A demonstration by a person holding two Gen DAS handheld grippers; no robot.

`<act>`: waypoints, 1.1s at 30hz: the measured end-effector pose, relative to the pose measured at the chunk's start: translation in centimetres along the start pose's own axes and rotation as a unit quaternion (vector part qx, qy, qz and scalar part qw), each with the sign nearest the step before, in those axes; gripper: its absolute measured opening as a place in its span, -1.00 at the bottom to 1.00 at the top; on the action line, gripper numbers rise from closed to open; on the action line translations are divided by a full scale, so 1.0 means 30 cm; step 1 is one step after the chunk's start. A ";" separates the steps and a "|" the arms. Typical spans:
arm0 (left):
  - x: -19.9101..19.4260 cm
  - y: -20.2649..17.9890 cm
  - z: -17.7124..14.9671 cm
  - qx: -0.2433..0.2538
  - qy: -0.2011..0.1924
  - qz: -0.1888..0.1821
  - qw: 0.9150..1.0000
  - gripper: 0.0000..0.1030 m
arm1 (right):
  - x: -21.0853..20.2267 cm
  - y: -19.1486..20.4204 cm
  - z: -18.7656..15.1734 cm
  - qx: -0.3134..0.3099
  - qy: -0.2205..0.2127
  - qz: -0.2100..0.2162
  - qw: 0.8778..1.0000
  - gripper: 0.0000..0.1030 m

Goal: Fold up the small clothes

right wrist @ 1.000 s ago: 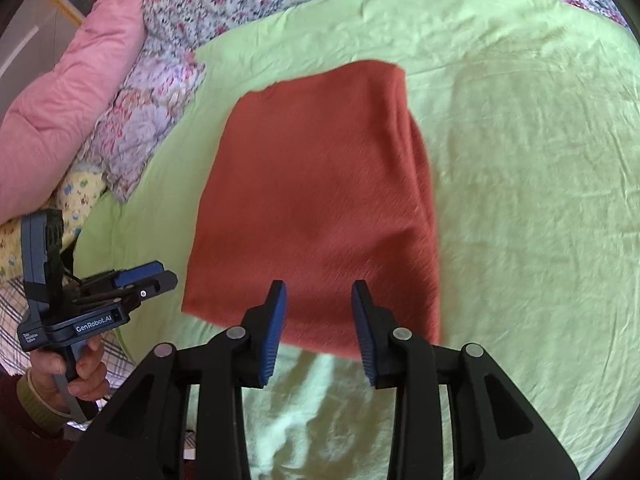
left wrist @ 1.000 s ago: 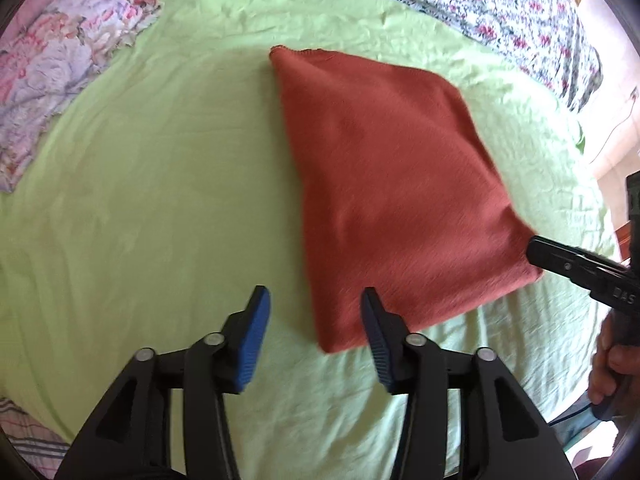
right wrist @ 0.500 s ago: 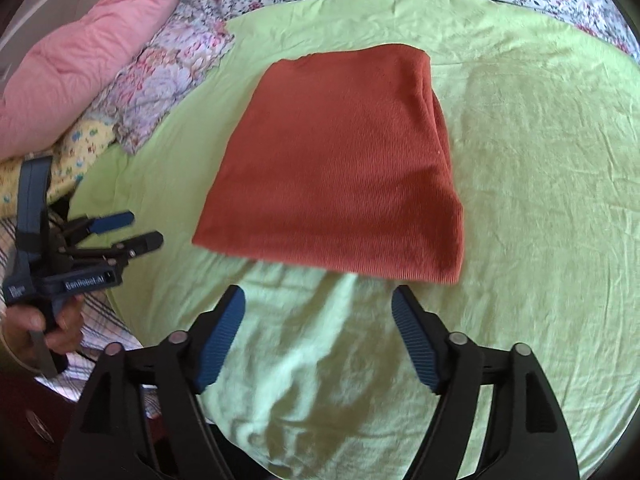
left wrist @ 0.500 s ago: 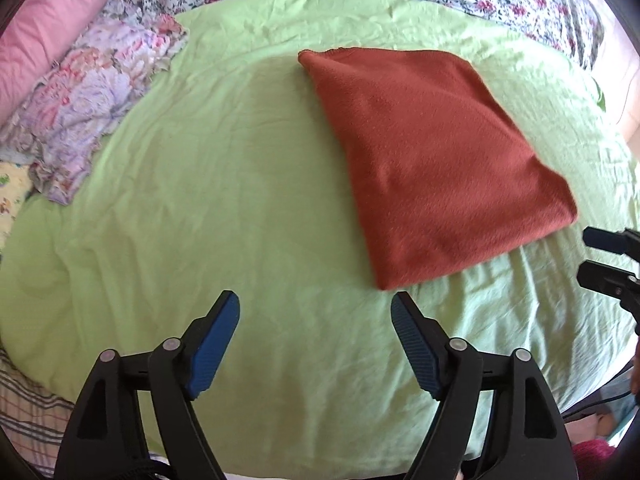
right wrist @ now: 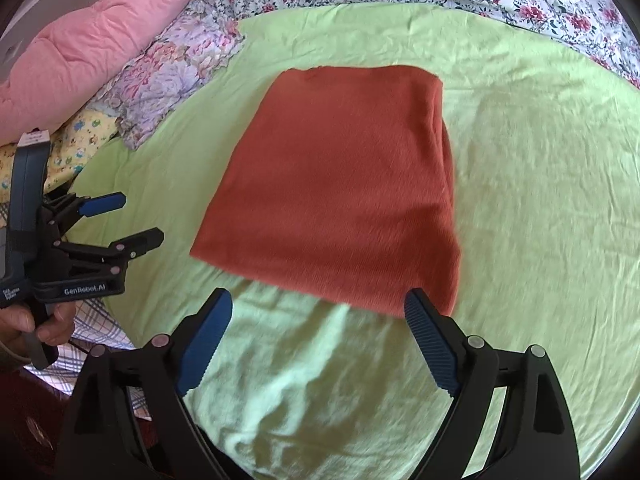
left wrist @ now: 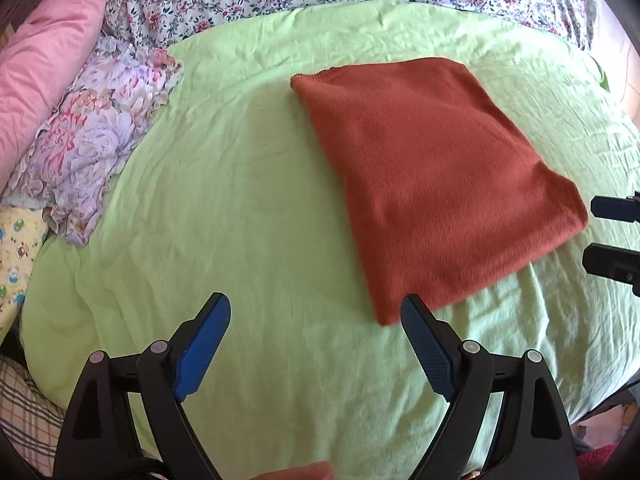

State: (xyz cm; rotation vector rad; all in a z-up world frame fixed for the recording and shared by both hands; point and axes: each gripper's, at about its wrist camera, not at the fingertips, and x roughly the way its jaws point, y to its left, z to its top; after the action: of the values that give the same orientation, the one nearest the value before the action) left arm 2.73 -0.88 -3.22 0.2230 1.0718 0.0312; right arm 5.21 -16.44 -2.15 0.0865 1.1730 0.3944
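Folded rust-red cloth [right wrist: 340, 192] lies flat on the green sheet [right wrist: 540, 200] of the bed. Left hand-held gripper [left wrist: 316, 316] and right hand-held gripper [right wrist: 318, 312], jaws just opened, hover released, nothing between them.

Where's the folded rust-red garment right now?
The rust-red garment lies flat on the green sheet, mid-frame in the right wrist view, just beyond the open right gripper and right of the floral pillow.
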 end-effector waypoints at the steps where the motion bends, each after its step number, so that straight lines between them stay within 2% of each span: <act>1: 0.011 0.001 0.013 0.000 0.002 0.000 1.000 0.71 | 0.007 -0.009 0.017 -0.001 0.001 -0.001 1.000 0.72; 8: 0.055 0.006 0.081 -0.001 0.000 0.015 1.000 0.72 | 0.047 -0.049 0.106 -0.015 0.008 -0.012 1.000 0.73; 20: 0.090 0.005 0.168 0.001 -0.006 0.026 1.000 0.73 | 0.091 -0.082 0.199 -0.034 0.022 -0.004 0.999 0.73; 33: 0.132 0.054 0.249 -0.040 -0.003 0.018 0.999 0.74 | 0.115 -0.100 0.292 -0.024 0.014 0.003 1.000 0.73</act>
State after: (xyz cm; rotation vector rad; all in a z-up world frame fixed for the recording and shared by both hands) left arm 11.29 0.00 -2.90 0.1698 1.0586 0.1058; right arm 15.09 -16.81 -2.55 0.0420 1.1907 0.4303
